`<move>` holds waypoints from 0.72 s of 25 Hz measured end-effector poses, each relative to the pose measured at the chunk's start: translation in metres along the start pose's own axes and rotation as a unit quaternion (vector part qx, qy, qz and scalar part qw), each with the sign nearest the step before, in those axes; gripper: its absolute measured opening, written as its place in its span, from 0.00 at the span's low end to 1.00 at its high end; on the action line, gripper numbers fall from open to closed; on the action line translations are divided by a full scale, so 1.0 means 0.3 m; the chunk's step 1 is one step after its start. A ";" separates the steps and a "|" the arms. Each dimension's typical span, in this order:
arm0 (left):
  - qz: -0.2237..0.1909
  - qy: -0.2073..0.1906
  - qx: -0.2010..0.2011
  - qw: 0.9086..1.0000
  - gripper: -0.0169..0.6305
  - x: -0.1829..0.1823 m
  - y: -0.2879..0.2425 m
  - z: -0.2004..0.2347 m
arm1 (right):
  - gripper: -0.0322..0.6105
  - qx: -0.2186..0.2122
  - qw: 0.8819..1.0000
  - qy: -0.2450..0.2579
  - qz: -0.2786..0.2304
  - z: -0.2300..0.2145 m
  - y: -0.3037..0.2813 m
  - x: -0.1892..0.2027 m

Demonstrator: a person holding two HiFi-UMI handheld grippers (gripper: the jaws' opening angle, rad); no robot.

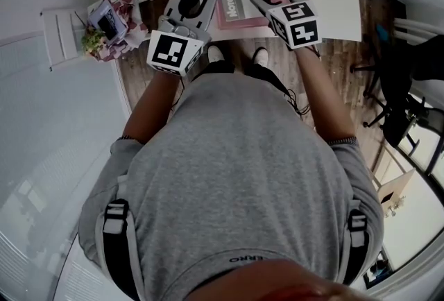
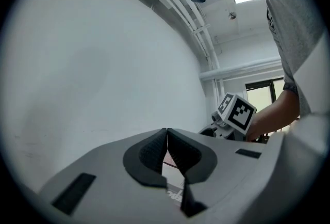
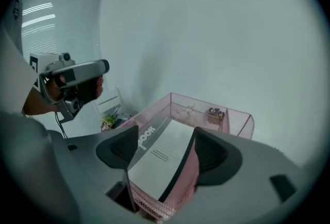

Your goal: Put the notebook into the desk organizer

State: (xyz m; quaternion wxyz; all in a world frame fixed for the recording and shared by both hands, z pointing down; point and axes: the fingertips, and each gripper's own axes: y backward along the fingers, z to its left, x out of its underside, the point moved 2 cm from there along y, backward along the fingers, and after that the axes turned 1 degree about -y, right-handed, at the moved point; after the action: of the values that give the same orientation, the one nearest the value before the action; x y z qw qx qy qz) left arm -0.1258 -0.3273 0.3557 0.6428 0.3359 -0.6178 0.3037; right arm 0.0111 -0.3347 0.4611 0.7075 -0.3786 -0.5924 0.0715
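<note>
Right tool (image 3: 165,134) gapes open, the notebook (image 3: 161,163) just ahead, apparently lying inside the pink organizer (image 3: 229,114). Left tool (image 2: 167,136) is closed, empty. The notebook is probably light and stiff: pinch 1 edge.

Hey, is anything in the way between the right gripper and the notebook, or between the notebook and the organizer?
Nothing visible. The notebook already lies in the pink organizer, directly ahead of the open right gripper.

The pink desk organizer (image 3: 234,117) is fine metal mesh. The grey-and-white notebook (image 3: 162,158) has a smooth, matt paper cover. The dark floor planks (image 1: 343,60) look like wood.
</note>
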 end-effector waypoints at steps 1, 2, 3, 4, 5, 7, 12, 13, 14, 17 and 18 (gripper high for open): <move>0.002 -0.002 0.004 1.000 0.06 0.001 -0.001 -0.003 | 0.58 -0.003 1.000 0.001 -0.018 0.007 0.017 -0.019; 0.002 -0.005 0.007 1.000 0.06 0.000 -0.002 -0.006 | 0.55 -0.008 0.999 0.003 -0.037 0.015 0.033 -0.040; 0.002 -0.009 0.008 1.000 0.06 -0.003 -0.004 -0.007 | 0.55 -0.013 0.998 0.004 -0.056 0.020 0.051 -0.062; 0.002 -0.012 0.007 1.000 0.06 -0.008 -0.006 -0.010 | 0.53 -0.018 0.997 0.006 -0.076 0.024 0.070 -0.085; 0.001 -0.013 0.006 1.000 0.06 -0.014 -0.008 -0.015 | 0.52 -0.021 0.995 0.009 -0.096 0.028 0.094 -0.107; -0.001 -0.016 0.001 1.000 0.06 -0.028 -0.005 -0.033 | 0.50 -0.029 0.990 0.018 -0.138 0.041 0.151 -0.148; 0.000 -0.028 -0.015 0.999 0.06 -0.051 0.015 -0.099 | 0.44 -0.065 0.976 0.026 -0.206 0.081 0.284 -0.196; 0.001 -0.029 -0.019 0.999 0.06 -0.053 0.018 -0.115 | 0.44 -0.072 0.974 0.028 -0.212 0.086 0.306 -0.194; 0.001 -0.029 -0.023 0.999 0.06 -0.056 0.023 -0.132 | 0.44 -0.078 0.972 0.029 -0.218 0.091 0.330 -0.190; 0.005 -0.032 -0.031 0.999 0.06 -0.058 0.038 -0.189 | 0.36 -0.083 0.965 0.039 -0.244 0.095 0.396 -0.174; 0.006 -0.034 -0.032 0.999 0.06 -0.057 0.043 -0.207 | 0.35 -0.082 0.963 0.041 -0.254 0.094 0.415 -0.167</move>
State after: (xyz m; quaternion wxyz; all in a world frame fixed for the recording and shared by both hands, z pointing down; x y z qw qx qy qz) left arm -0.1005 -0.2692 0.3388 0.6304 0.3209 -0.6507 0.2761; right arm 0.0149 -0.2620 0.3447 0.6928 -0.2753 -0.6432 -0.1748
